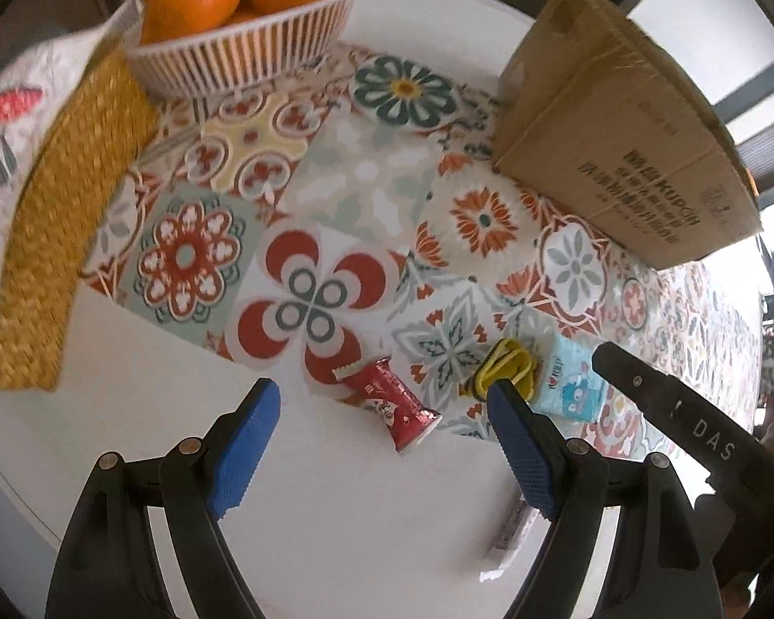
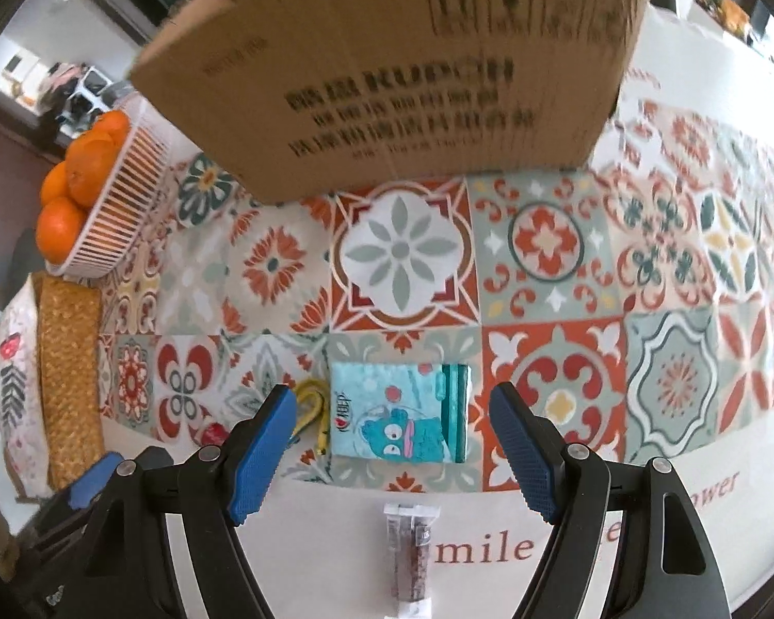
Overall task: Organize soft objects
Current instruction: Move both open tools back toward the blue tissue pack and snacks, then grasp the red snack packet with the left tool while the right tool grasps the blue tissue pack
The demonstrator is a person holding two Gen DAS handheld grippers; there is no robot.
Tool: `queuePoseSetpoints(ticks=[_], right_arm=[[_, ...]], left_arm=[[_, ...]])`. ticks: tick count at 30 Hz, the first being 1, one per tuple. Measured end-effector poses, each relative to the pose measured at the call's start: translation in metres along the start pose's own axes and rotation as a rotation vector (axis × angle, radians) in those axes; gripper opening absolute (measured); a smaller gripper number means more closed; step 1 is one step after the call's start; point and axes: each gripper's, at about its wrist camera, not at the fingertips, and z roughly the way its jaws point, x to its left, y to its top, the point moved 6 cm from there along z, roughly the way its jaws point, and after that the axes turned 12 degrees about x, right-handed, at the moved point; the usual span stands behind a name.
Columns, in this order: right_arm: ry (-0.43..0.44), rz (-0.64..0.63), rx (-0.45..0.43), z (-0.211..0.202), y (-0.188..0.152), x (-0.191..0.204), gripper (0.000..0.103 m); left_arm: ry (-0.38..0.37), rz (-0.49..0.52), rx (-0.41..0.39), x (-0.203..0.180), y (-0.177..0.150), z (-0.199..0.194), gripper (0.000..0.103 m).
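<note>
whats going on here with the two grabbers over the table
A person holds a claw in each hand over a patterned tablecloth, tidying small soft items. The left claw hangs open above a red snack packet. The right claw hangs open over a blue tissue pack. Neither holds anything. A yellow band lies between those items, and a cardboard box stands behind them.

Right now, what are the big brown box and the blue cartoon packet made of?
The box looks like matte brown corrugated cardboard, with creased flaps and printed lettering. The packet seems to be thin glossy plastic film, probably around tissues: it looks soft and slightly shiny.
</note>
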Motion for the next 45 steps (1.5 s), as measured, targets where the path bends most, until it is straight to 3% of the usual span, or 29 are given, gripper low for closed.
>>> queuePoseSetpoints(ticks=[10,22,37,42,45], right_arm=[[0.040,0.093,0.013,0.016,0.003,-0.006,0.078],[0.054,0.152,0.025,0.032,0.007,-0.008,0.078],[0.035,0.141,0.035,0.048,0.014,-0.002,0.078],[-0.004,0.108,0.051,0.055,0.016,0.007,0.078],[-0.028,0.077,0.049,0.057,0.015,0.011,0.078]], left_arm=[[-0.036,-0.111,0.059,0.009,-0.001,0.028,0.076],[-0.025,-0.196,0.106,0.010,0.001,0.050,0.065],[-0.009,-0.218,0.109,0.003,-0.002,0.066,0.045],[-0.012,-0.200,0.097,0.006,0.002,0.065,0.028],[-0.007,-0.167,0.092,0.008,0.003,0.065,0.027]])
